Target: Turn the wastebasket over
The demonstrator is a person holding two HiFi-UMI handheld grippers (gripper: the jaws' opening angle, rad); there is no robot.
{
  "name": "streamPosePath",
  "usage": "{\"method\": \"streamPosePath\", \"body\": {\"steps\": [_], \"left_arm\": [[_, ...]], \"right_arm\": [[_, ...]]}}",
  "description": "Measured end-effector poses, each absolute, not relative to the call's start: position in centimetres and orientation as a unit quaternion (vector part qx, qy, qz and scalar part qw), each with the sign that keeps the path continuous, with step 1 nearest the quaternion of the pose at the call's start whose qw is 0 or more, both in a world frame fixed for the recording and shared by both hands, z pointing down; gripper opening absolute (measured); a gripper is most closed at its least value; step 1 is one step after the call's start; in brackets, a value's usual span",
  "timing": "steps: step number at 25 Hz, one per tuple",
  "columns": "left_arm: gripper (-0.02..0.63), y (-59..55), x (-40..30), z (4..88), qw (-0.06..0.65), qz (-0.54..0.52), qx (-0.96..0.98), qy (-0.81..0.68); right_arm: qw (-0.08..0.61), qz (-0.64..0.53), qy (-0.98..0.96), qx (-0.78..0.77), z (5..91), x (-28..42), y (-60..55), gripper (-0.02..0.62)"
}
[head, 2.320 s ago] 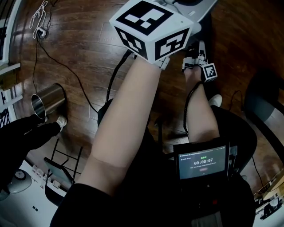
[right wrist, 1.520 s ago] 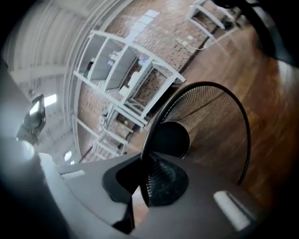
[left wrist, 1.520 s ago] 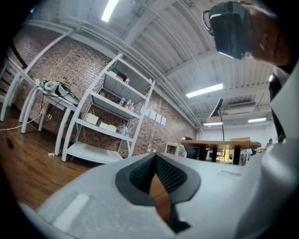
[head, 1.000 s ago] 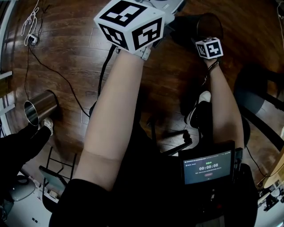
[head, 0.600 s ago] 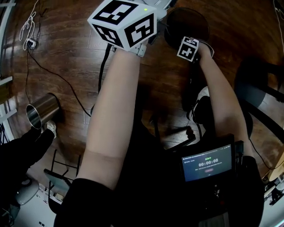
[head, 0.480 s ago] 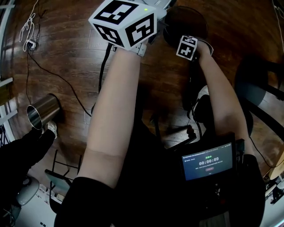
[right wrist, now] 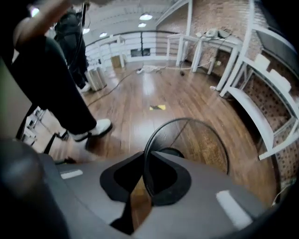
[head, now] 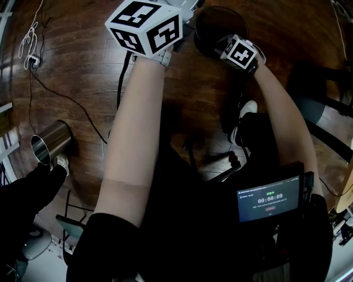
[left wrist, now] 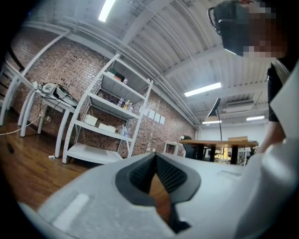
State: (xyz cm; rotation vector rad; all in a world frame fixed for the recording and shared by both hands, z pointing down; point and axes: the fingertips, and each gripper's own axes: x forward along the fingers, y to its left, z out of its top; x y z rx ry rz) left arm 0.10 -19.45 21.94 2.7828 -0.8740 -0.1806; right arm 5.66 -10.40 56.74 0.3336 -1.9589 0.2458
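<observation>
The black wire-mesh wastebasket (head: 219,21) stands on the wood floor at the top of the head view, mouth up. In the right gripper view I look down into the wastebasket (right wrist: 203,144) through its mesh. My right gripper (head: 225,43) is at its near rim. The thin rim wire runs between the jaws of my right gripper (right wrist: 142,173); they are opening, with a gap beside the wire. My left gripper (head: 185,11) is held high to the left of the basket. In its own view my left gripper (left wrist: 155,161) points level, pads meeting at the tips, nothing between them.
A steel bin (head: 49,144) stands at the left, beside a person in black with a white shoe (head: 59,161). A cable (head: 66,99) trails over the floor. A dark chair (head: 325,110) is at the right. White shelving (right wrist: 261,107) rises past the basket.
My right gripper has swung left and rolled at the basket's rim, and the basket now shows its open mouth. The left gripper has stayed put.
</observation>
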Motion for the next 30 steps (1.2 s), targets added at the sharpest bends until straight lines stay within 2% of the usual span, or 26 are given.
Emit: {"method": "streamPosePath", "body": {"steps": [2, 6, 9, 14, 20, 30], "left_arm": [[0.000, -19.4, 0.3, 22.0, 0.108, -0.056, 0.947, -0.297], [0.000, -18.5, 1.3, 22.4, 0.102, -0.039, 0.953, -0.282], [0.000, -17.9, 2.2, 23.2, 0.097, -0.021, 0.958, -0.271], [0.000, -16.9, 4.1, 25.1, 0.084, 0.015, 0.964, -0.253], [0.000, -19.0, 5.6, 25.9, 0.083, 0.035, 0.962, -0.257], [0.000, -18.1, 5.8, 27.0, 0.070, 0.040, 0.962, -0.260]], "right_arm": [[0.426, 0.146, -0.872, 0.194, 51.9, 5.0, -12.2, 0.011], [0.142, 0.193, -0.919, 0.314, 37.0, 5.8, -15.8, 0.009], [0.046, 0.156, -0.915, 0.370, 29.1, 8.1, -15.7, 0.009], [-0.016, 0.102, -0.910, 0.402, 25.1, 10.7, -15.8, 0.009], [0.020, 0.055, -0.927, 0.370, 24.7, 10.1, -19.1, 0.011], [0.015, 0.072, -0.936, 0.345, 26.3, 8.4, -18.1, 0.009]]}}
